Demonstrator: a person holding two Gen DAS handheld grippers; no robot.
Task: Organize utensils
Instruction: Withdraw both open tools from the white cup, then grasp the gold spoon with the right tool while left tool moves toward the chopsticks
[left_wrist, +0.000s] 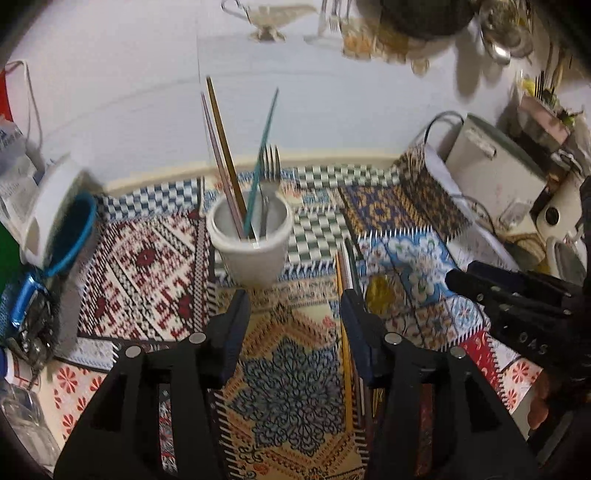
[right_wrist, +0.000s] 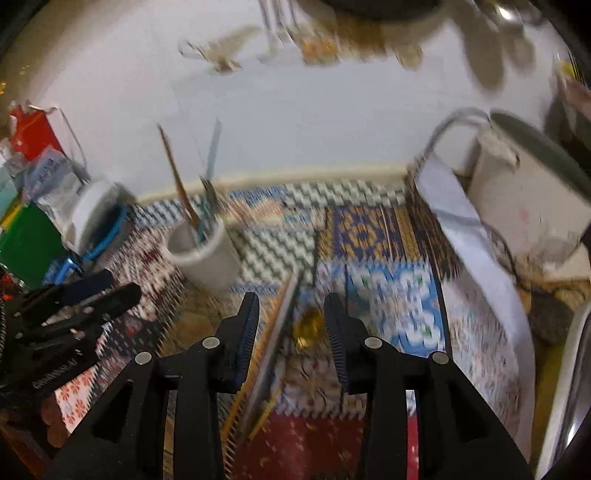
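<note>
A white cup (left_wrist: 251, 243) stands on the patterned cloth (left_wrist: 147, 266) and holds several chopsticks, a teal stick and a fork (left_wrist: 270, 166). My left gripper (left_wrist: 295, 299) is open just in front of the cup, with only cloth between its fingers. More chopsticks (left_wrist: 345, 288) lie on the cloth along its right finger, beside a gold spoon (left_wrist: 378, 293). In the blurred right wrist view, my right gripper (right_wrist: 291, 297) hovers open above those loose chopsticks (right_wrist: 282, 317) and the gold spoon (right_wrist: 310, 326), pads touching neither. The cup (right_wrist: 201, 254) is to its upper left.
A white container with a blue rim (left_wrist: 59, 225) and clutter crowd the left edge. A white appliance (left_wrist: 495, 162) and cables sit at the right, where the cloth folds up. The white wall (left_wrist: 332, 110) runs behind. Each gripper shows in the other's view: the right (left_wrist: 465, 275), the left (right_wrist: 122, 284).
</note>
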